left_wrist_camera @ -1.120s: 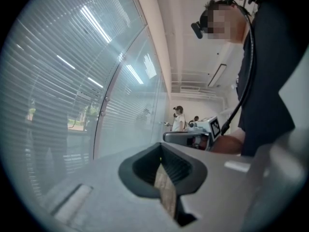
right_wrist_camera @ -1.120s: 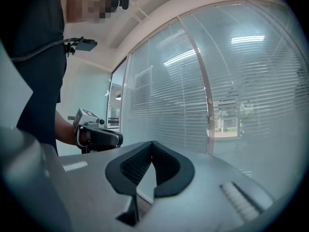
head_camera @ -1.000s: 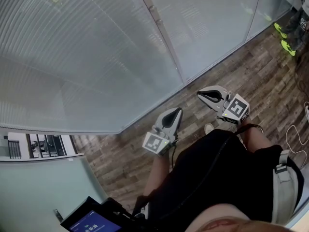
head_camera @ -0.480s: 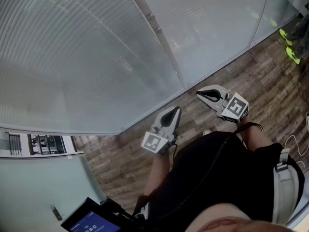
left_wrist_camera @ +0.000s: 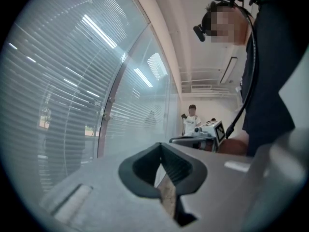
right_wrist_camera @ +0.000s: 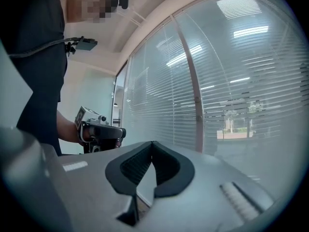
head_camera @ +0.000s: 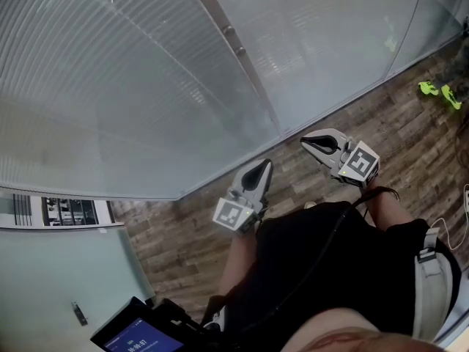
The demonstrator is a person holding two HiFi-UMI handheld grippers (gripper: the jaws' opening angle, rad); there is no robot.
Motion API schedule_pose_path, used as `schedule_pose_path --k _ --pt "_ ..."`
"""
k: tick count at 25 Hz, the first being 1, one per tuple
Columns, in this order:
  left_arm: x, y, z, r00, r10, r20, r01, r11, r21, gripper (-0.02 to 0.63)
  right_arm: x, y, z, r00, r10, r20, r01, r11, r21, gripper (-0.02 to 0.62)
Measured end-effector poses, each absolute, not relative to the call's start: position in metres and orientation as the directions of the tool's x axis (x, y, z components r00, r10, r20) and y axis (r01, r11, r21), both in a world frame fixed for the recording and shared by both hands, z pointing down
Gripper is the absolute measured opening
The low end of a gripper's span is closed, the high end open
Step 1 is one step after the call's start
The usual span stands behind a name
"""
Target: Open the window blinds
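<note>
Closed slatted blinds (head_camera: 110, 86) hang behind a long glass wall, split by a metal post (head_camera: 242, 57) that carries small knobs. My left gripper (head_camera: 258, 171) is held level above the wooden floor, short of the glass, shut and empty. To its right, also near the glass, my right gripper (head_camera: 308, 142) is shut and empty. In the left gripper view the jaws (left_wrist_camera: 161, 146) meet at their tips, with the blinds (left_wrist_camera: 72, 105) to the left. In the right gripper view the jaws (right_wrist_camera: 152, 144) are likewise closed, with the blinds (right_wrist_camera: 241, 95) to the right and the left gripper (right_wrist_camera: 99, 132) beyond.
Wood-plank floor (head_camera: 381, 130) runs along the glass. Bright green shoes (head_camera: 438, 94) of another person are at the right edge. A cable (head_camera: 447, 218) lies on the floor. A dark screen device (head_camera: 128, 336) sits at bottom left. A person (left_wrist_camera: 191, 120) stands far down the corridor.
The head view has drifted along the glass wall, and the post and the green shoes have shifted in the picture. Both grippers stay shut, side by side, in nearly the same pose.
</note>
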State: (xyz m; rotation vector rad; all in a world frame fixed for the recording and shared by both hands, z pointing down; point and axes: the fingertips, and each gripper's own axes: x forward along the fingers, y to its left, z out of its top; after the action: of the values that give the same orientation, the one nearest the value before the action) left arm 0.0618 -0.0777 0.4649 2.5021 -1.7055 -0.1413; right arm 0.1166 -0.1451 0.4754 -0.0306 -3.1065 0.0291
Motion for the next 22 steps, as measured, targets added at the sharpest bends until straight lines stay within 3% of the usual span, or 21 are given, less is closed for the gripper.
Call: schedule_pose_path --k 22 --pt "0.059 -0.08 0.461 0.356 -0.934 -0.013 -0.927 -0.355 0.117 0.003 0.113 -0.147 0.479 -0.999 0.027 0.025 0.026 0.999 -0.04 0.006"
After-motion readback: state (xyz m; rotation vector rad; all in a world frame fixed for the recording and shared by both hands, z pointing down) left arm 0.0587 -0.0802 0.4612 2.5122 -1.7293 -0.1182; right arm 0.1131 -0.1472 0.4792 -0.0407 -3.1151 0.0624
